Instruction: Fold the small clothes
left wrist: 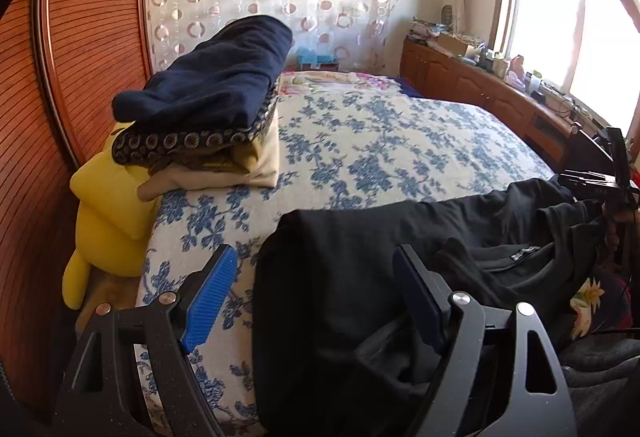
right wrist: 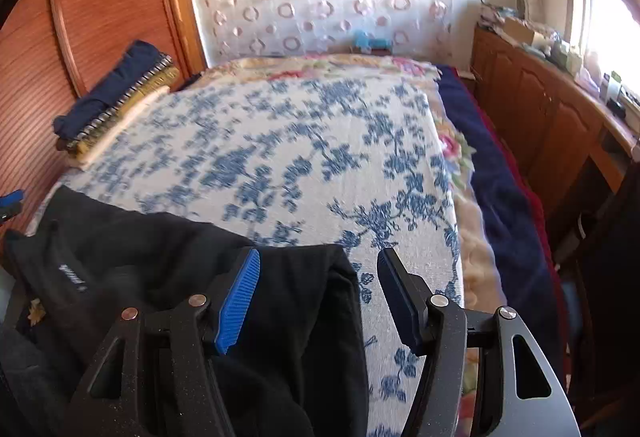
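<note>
A black garment (left wrist: pixel 360 261) lies spread on the near edge of the bed, with its neck label (left wrist: pixel 524 252) facing up. My left gripper (left wrist: pixel 316 285) is open, its jaws astride the garment's left edge. In the right wrist view the same garment (right wrist: pixel 168 249) fills the lower left. My right gripper (right wrist: pixel 320 289) is open, astride the garment's right edge (right wrist: pixel 340 277). Neither gripper pinches the cloth.
A stack of folded clothes, navy on top (left wrist: pixel 208 85), sits on the bed's left side; it also shows in the right wrist view (right wrist: pixel 116 97). A yellow plush (left wrist: pixel 108 205) lies beside the wooden headboard (left wrist: pixel 88 37). The flowered bedspread (left wrist: pixel 380 141) stretches ahead. A cluttered wooden cabinet (right wrist: pixel 552 117) stands at the right.
</note>
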Motion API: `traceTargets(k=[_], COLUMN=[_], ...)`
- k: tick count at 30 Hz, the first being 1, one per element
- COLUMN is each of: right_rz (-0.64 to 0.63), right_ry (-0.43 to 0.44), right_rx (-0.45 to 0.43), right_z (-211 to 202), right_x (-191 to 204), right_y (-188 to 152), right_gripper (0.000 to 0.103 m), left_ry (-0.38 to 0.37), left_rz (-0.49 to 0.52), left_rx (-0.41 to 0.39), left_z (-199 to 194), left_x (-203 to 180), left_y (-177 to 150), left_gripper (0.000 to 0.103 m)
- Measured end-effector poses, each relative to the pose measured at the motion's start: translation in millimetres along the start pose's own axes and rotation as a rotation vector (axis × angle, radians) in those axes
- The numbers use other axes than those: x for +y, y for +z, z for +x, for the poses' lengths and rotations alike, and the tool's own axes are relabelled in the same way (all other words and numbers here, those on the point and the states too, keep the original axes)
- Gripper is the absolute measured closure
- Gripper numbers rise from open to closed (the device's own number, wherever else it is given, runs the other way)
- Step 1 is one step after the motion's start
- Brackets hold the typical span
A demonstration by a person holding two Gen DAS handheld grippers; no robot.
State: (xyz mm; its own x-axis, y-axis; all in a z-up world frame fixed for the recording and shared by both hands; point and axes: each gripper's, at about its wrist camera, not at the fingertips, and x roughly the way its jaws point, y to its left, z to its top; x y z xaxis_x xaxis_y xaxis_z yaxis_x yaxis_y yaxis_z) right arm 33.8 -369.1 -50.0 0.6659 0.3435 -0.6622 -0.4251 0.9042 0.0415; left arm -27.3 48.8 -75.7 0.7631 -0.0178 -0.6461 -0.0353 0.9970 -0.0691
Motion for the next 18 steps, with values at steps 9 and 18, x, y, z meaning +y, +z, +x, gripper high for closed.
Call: traceTargets(k=[9,18], right_rz=[0.042,0.096], right_ry=[0.015,-0.013], right_rx=[0.022,-0.098], right_z=[12,1], right_x=[-5,-10], right_y=[2,-2], right_gripper=[0.042,0.097], left_ry=[0.001,0.003], left_rz=[-0.061,-0.06], left_rx=[0.023,0.028], left_z=[9,13], left_x=[14,14], left_y=[-7,-9], left_gripper=[0.022,0.022])
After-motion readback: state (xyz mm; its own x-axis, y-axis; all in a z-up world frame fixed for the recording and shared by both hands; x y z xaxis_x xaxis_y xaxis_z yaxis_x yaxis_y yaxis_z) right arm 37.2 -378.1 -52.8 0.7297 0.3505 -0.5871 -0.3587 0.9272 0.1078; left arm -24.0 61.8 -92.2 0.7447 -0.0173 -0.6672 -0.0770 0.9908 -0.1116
